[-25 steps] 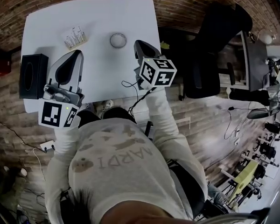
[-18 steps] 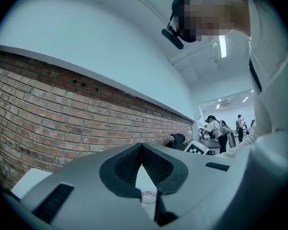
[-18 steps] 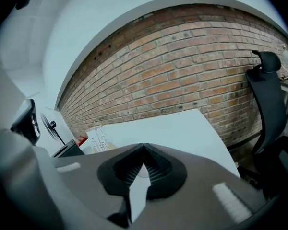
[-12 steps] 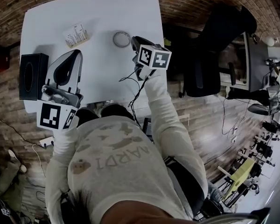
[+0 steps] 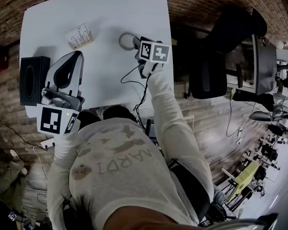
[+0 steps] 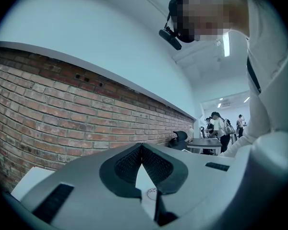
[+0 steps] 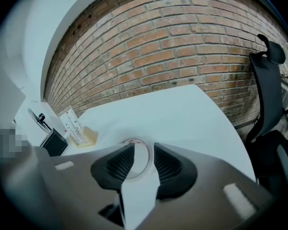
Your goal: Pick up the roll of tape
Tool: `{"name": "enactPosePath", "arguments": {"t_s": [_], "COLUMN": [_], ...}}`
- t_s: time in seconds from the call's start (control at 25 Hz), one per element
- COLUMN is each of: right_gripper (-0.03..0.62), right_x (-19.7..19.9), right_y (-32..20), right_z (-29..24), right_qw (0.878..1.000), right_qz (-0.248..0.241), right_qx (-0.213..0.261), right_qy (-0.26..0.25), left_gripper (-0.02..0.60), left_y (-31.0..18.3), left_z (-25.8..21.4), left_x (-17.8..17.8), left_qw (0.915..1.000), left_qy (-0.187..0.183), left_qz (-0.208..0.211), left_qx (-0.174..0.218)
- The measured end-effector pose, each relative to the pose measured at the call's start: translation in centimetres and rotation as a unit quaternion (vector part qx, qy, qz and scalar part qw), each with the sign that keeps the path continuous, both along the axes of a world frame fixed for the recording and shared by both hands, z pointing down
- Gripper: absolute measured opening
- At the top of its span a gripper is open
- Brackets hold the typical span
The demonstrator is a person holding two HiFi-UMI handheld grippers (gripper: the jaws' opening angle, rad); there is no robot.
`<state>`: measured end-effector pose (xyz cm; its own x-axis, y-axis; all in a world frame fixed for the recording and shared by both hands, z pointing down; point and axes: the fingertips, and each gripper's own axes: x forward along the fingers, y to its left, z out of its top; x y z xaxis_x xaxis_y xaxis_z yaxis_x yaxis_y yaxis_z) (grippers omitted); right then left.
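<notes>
The roll of tape is a pale ring lying flat on the white table. My right gripper points down at the roll's right rim. In the right gripper view the roll shows in the gap between the two dark fingers, and the right gripper has its jaws opening, with neither pad pressing on the ring. My left gripper hovers level over the table's left part, well away from the roll. In its own view the left gripper has its tips together and nothing between them.
A card holder with white cards stands left of the roll and appears again as the card holder. A black box sits at the table's left edge. A black office chair stands off the table's right edge.
My right gripper has moved away from my body and down, from over the table's near edge to the tape roll. The left gripper has hardly shifted.
</notes>
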<state>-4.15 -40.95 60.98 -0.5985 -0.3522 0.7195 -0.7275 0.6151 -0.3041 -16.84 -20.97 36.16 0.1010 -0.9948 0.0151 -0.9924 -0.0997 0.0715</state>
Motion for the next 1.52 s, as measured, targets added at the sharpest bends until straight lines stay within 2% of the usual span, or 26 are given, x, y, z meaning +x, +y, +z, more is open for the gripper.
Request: {"name": "enactPosePath", "arguments": {"t_s": [0.6, 0.92, 1.08, 1.32, 1.52], "right_gripper": [0.144, 0.118, 0.061, 0.057, 0.057], "right_x": [-1.5, -2.0, -2.4, -2.1, -1.4], "right_y": [-1.0, -0.6, -0.3, 0.2, 1.0], "right_z": [3.9, 4.1, 4.1, 3.4, 2.3], "right_qw": [0.996, 0.988, 0.987, 0.989, 0.993], "right_qz": [-0.014, -0.032, -0.035, -0.017, 0.009], "right_qx": [-0.001, 0.037, 0.044, 0.063, 0.072], "right_qy": [0.093, 0.144, 0.153, 0.134, 0.089], "left_gripper": [0.006, 0.006, 0.006, 0.006, 0.006], "left_y": [0.5, 0.6, 0.5, 0.7, 0.5], "left_z": [1.0, 1.2, 1.2, 1.3, 1.7], "left_x": [-2.8, -3.5, -3.7, -4.0, -3.9], "left_qw": [0.9998, 0.9997, 0.9998, 0.9998, 0.9999], "left_qy": [0.004, 0.007, 0.006, 0.006, 0.008], "left_qz": [-0.017, -0.016, -0.012, -0.009, -0.001], "left_qx": [-0.014, -0.016, -0.017, -0.017, -0.015]}}
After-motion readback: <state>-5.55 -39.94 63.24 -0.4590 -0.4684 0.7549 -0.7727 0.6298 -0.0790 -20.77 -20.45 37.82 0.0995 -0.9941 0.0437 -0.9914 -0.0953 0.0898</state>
